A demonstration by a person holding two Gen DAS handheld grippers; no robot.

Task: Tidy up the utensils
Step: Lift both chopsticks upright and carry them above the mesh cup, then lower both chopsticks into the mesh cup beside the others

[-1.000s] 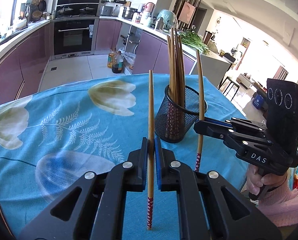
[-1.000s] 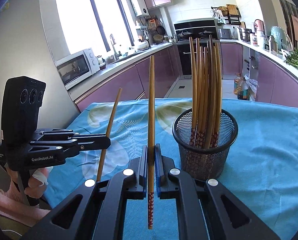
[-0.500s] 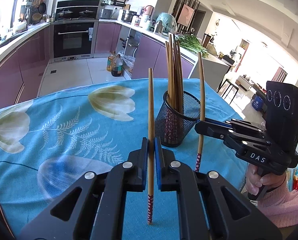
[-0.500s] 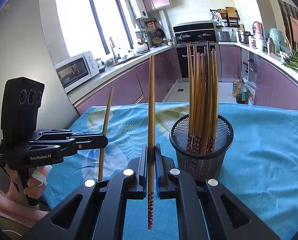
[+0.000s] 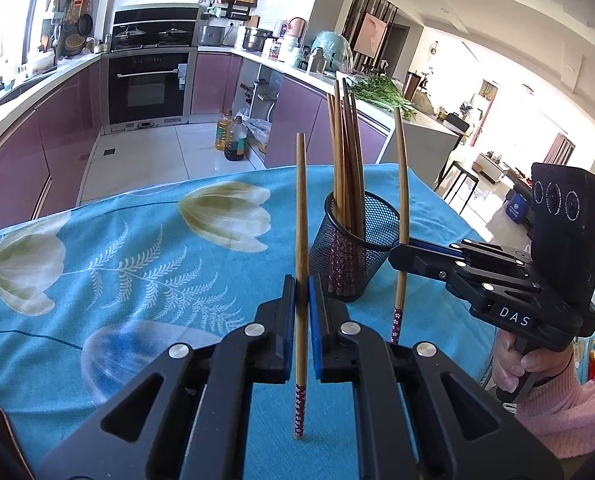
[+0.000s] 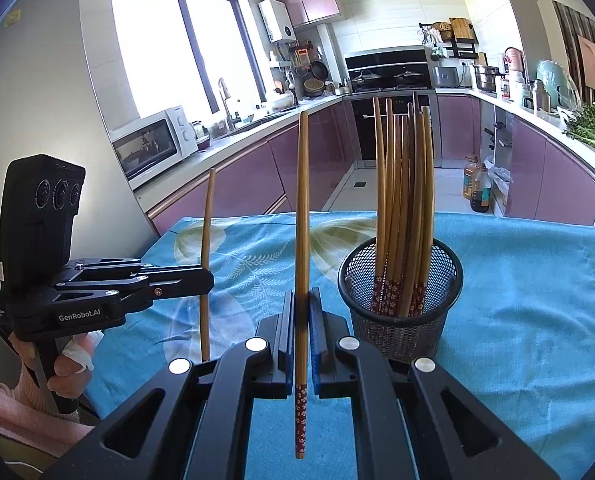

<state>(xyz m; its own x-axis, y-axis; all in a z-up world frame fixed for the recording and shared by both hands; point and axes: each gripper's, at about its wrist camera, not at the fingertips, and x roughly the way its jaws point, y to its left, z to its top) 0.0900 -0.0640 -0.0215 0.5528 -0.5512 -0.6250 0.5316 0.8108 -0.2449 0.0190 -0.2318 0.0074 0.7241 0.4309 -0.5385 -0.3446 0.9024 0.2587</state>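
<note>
Each of your hand-held grippers is clamped tight on a single chopstick: the left hand-held gripper [image 5: 302, 300] pinches a slim bamboo chopstick with a red flowered handle end [image 5: 300, 264], and the right hand-held gripper [image 6: 302, 312] pinches its twin [image 6: 302, 240], both upright with the patterned ends pointing down. Over the last second the grips have not altered, and your right hand has hardly moved. In the left wrist view, however, the black wire-mesh cup [image 5: 373, 240] holding the rest of the chopsticks [image 5: 345, 160] has slid up and to the right in frame, so your left hand has shifted a little. Neither held stick has got over the rim yet, so I judge the drop-in still lies ahead. The left wrist view shows the right gripper [image 5: 401, 250] with its chopstick [image 5: 401, 216] just beside the cup's rim, and your hand in a pink sleeve [image 5: 533, 364]. The right wrist view alone shows the left gripper [image 6: 205, 280] well apart from the cup [image 6: 401, 320], over the blue flowered cloth on the table [image 6: 537, 300], and lets you see inside the cup, where the sticks lean toward its back wall.
</note>
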